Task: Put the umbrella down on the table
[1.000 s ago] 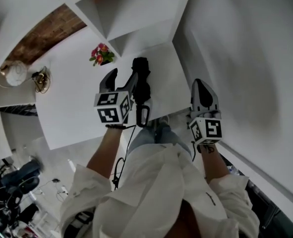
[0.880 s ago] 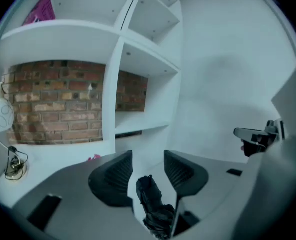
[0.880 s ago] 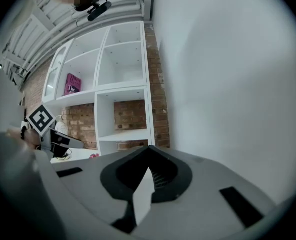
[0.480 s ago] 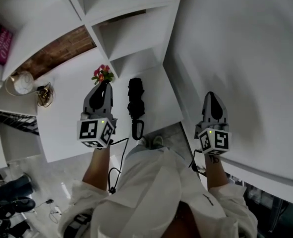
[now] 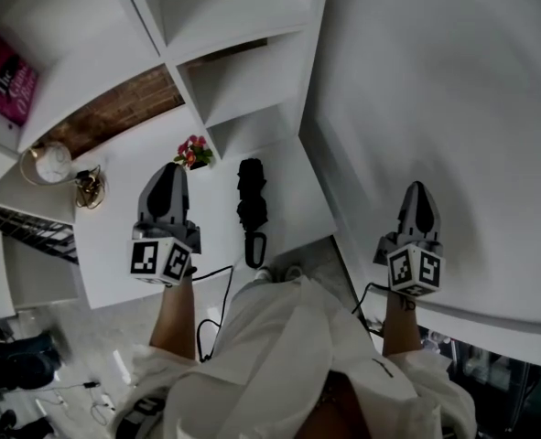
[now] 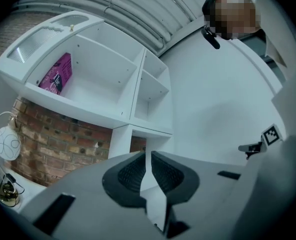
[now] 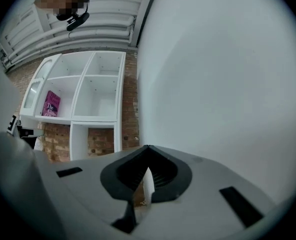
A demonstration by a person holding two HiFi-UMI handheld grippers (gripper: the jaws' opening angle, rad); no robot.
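Note:
The black folded umbrella lies flat on the white table, its strap loop near the front edge. My left gripper hovers to the umbrella's left, well apart from it, jaws shut and empty. In the left gripper view the left gripper points at the shelf unit with nothing between its pads. My right gripper is far right, off the table and against the white wall, also shut and empty. The right gripper view shows that gripper with its tips meeting.
A white shelf unit stands behind the table, with a pink book in one bay. A small flower pot, a round white clock and a gold ornament sit at the table's back. A white wall is at the right.
My left gripper drew back from the umbrella's handle, moved left and shut its jaws. The right gripper rose and moved right. The umbrella stays lying on the table.

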